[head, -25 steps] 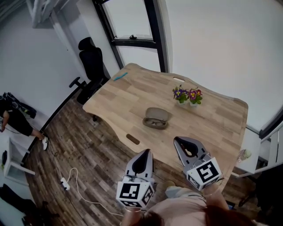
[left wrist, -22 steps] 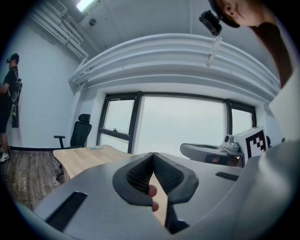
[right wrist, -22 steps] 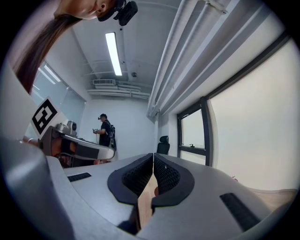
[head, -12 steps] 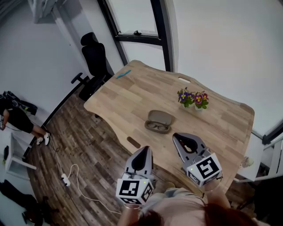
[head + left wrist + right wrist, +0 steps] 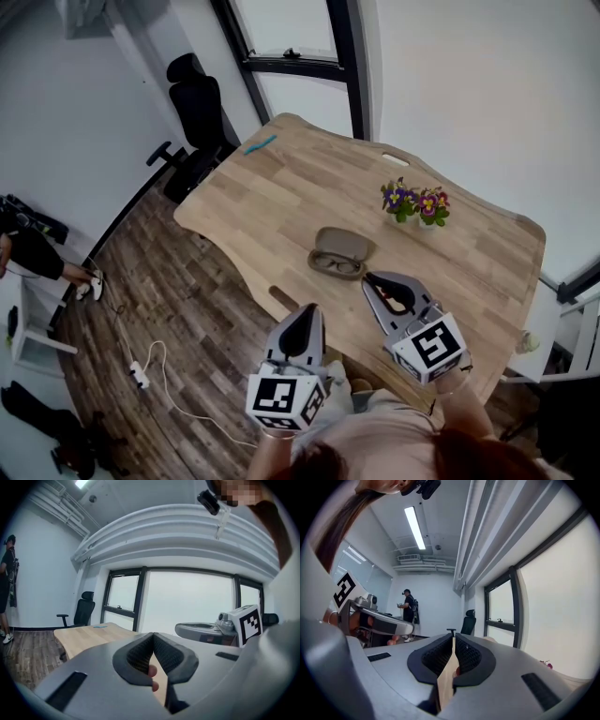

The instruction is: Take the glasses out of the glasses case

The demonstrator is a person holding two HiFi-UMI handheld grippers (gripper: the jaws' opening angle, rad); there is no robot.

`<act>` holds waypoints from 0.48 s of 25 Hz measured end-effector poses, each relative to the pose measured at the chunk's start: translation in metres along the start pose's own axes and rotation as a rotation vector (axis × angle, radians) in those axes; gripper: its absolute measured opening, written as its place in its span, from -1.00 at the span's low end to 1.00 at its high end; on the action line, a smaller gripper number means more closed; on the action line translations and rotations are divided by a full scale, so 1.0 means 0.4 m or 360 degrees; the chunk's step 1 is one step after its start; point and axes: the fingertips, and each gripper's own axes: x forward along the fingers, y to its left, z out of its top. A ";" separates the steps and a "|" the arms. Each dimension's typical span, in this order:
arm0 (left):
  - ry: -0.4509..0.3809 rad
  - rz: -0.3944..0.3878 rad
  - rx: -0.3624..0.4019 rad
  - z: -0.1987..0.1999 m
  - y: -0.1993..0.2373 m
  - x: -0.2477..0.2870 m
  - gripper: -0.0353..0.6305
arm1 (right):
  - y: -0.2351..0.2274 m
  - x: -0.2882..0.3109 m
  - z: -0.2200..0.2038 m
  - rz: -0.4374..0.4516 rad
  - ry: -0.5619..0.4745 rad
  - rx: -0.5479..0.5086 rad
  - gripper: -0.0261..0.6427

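Note:
The tan glasses case (image 5: 341,251) lies open in the middle of the wooden table (image 5: 281,187). Dark-framed glasses (image 5: 337,266) rest in its near half. My right gripper (image 5: 368,279) is shut, and its tips hover just right of the case's near edge without touching it. Also shut, my left gripper (image 5: 310,309) hangs over the table's near edge, well short of the case. In the left gripper view the pads (image 5: 140,654) meet at the tip with nothing between them. The right gripper's pads (image 5: 466,656) likewise meet on nothing.
A small pot of purple and yellow flowers (image 5: 415,202) stands beyond the case to the right. A blue pen-like object (image 5: 260,143) lies at the far left corner. A black office chair (image 5: 197,103) stands past the table. A person (image 5: 408,604) stands far off by the wall.
My right gripper has moved forward and now sits close beside the case. The left gripper has barely shifted. The case and glasses have not moved.

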 end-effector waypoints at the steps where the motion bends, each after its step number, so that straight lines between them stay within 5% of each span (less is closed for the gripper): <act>1: 0.0007 -0.0012 0.0004 -0.002 0.004 0.008 -0.89 | -0.004 0.008 -0.007 -0.0004 0.0009 0.0001 -0.91; 12: 0.0045 -0.0094 0.0009 0.006 0.099 0.088 -0.89 | -0.038 0.120 -0.071 -0.0076 0.0140 -0.0037 -0.91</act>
